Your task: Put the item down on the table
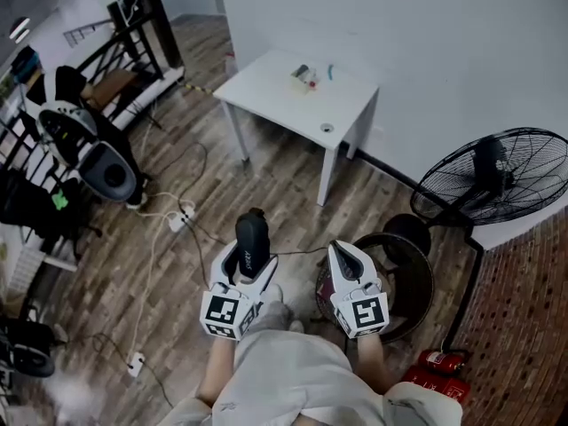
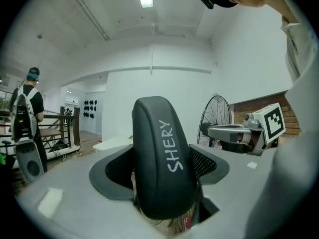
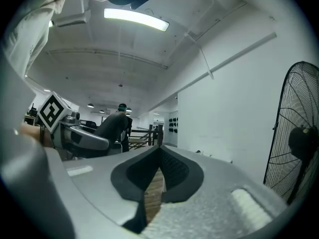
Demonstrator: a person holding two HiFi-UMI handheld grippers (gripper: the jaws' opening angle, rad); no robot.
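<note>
Head view shows you holding both arms low before your waist, well short of the white table (image 1: 266,82). Your left gripper (image 1: 247,263) points roughly level, its wide-set jaws clamping the black SHERY-marked item (image 1: 253,234). Your right gripper (image 1: 346,256), also level, is closed and empty.

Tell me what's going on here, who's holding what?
A person stands on a wood floor some way short of a white table, with a gripper in each hand. The left gripper is clamped on a black item lettered SHERY, which sticks up between its jaws. The right gripper is shut and empty. The item has not been put down yet. The table already holds a few small things.
</note>
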